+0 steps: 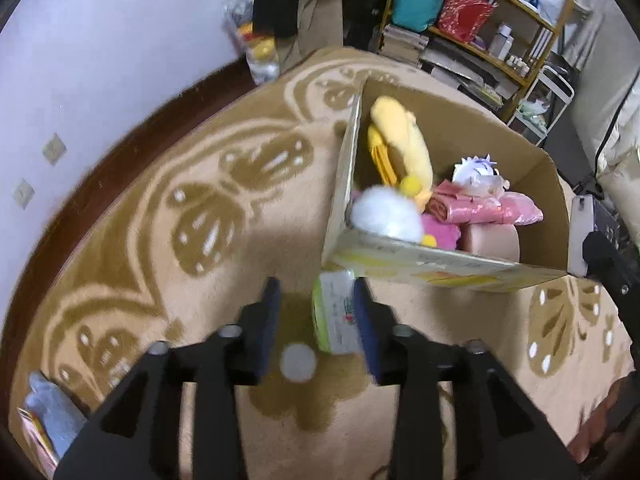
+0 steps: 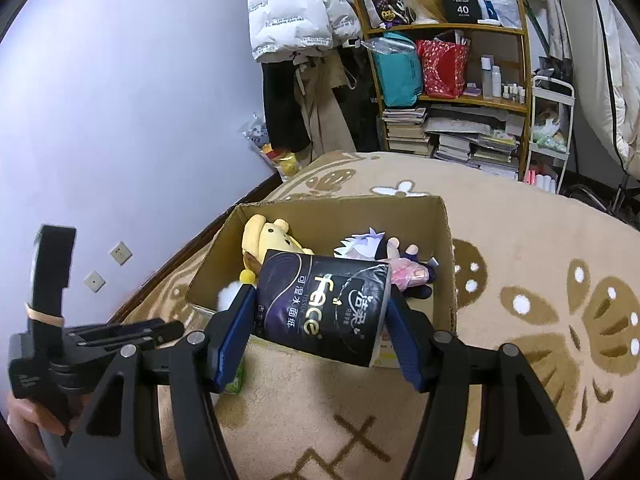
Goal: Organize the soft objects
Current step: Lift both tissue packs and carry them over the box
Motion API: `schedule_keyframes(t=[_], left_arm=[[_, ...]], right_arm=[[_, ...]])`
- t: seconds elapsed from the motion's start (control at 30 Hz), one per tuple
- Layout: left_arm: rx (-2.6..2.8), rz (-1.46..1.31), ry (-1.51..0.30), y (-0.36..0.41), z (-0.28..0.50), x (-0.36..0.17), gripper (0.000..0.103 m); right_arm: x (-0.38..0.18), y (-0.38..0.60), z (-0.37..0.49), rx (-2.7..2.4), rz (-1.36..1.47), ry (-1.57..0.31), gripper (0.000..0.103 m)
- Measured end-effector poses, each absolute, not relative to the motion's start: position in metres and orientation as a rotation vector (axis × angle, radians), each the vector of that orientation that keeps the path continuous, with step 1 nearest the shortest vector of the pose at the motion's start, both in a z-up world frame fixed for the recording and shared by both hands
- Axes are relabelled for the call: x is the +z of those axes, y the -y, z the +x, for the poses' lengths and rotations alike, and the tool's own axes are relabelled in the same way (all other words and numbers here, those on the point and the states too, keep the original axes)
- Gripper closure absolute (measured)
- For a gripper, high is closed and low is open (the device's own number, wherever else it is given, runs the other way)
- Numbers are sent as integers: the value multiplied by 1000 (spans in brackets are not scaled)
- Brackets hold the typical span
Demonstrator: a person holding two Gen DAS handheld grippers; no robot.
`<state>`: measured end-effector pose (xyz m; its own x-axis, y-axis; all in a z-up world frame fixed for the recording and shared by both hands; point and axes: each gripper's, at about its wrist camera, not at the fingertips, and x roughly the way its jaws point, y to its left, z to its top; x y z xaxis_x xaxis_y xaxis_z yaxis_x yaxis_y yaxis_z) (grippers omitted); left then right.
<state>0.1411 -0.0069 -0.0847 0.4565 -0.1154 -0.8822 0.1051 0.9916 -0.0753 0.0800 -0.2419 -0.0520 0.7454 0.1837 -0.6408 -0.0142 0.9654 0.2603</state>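
While the cardboard box (image 2: pixel 444 240) already holds plush toys, my right gripper (image 2: pixel 320 332), jaws clamped on a dark tissue pack (image 2: pixel 324 312), hovers above it, and my left gripper (image 1: pixel 316 312), jaws apart, straddles a green tissue pack (image 1: pixel 334 312) on the rug (image 1: pixel 160 240).

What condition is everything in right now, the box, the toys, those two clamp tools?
Cardboard box: open-topped, on the rug, partly filled.
Yellow plush dog: lying inside the box.
Pink plastic pack: lying inside the box.
Dark tissue pack: lifted, clamped in the right hand-held gripper, over the box's near edge.
Green tissue packet: on the rug beside the box, against one finger of the left hand-held gripper; not clearly pinched.
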Motion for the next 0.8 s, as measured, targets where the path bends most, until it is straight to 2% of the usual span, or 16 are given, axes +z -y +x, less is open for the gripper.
schedule_keyframes(t=[0.2, 0.37, 0.5, 0.6, 0.8], left_arm=[[-149, -70, -1141, 6, 144, -100, 53], [-159, -46, -1146, 16, 146, -105, 52], [-142, -47, -1187, 19, 151, -117, 58], [-145, -65, -1219, 20, 154, -127, 73], [-118, -79, -1220, 19, 152, -130, 78]], right_arm=[[-56, 243, 80, 116, 250, -734, 36], [-58, 244, 81, 113, 254, -734, 36], [-59, 244, 82, 109, 244, -734, 36], [-61, 247, 84, 109, 253, -738, 36], [-62, 248, 85, 104, 243, -730, 36]])
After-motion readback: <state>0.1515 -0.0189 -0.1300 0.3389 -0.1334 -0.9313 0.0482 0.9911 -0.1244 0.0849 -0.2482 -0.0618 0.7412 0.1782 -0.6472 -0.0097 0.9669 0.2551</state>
